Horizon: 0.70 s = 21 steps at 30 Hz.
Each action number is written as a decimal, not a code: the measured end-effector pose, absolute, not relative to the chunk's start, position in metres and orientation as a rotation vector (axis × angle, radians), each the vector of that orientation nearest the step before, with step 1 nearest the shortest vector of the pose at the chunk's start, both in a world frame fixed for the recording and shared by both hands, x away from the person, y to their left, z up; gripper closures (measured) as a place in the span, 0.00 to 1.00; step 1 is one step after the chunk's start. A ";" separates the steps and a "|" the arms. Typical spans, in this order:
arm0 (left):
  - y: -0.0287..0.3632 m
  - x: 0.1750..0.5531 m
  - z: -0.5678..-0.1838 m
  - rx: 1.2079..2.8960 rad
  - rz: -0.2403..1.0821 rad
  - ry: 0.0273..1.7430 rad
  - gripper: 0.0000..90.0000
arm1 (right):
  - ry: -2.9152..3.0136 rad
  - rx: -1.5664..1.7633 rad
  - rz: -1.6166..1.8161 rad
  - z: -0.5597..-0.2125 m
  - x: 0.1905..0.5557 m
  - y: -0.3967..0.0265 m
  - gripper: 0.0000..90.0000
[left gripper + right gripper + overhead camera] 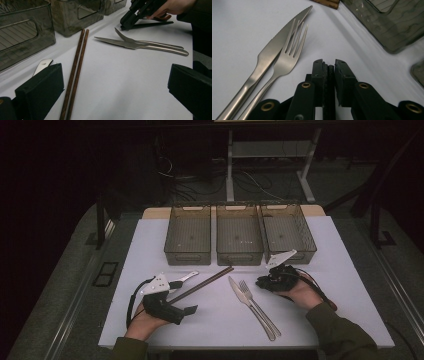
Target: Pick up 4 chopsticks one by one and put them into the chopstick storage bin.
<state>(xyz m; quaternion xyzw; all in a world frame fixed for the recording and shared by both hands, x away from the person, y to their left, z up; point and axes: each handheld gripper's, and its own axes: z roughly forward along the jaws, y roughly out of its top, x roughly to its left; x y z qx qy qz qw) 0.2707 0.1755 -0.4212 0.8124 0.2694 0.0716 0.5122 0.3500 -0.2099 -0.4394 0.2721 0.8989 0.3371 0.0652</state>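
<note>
The silver metal knife [243,296] and silver four-tined metal fork [256,304] lie touching at centre frame, handles slanting lower right. Left of them, the left gripper [186,296] has jaws wide apart, empty. Just right, the right gripper [262,282] has jaws closed, empty.

White table top [150,245] carries three grey bins [239,240] along its far edge. Nearer lie brown chopsticks [202,285], a knife [245,301], a fork [257,302] and a spoon [184,277].
</note>
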 end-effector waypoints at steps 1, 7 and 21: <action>0.175 0.270 -0.421 1.953 0.170 0.651 0.00 | 2.715 0.826 1.014 -0.440 0.351 -0.209 0.87; 0.176 0.270 -0.421 1.952 0.170 0.653 0.00 | 2.715 0.838 1.014 -0.443 0.353 -0.207 0.86; 0.176 0.270 -0.422 1.949 0.167 0.651 0.00 | 2.664 0.880 1.124 -0.421 0.340 -0.235 0.64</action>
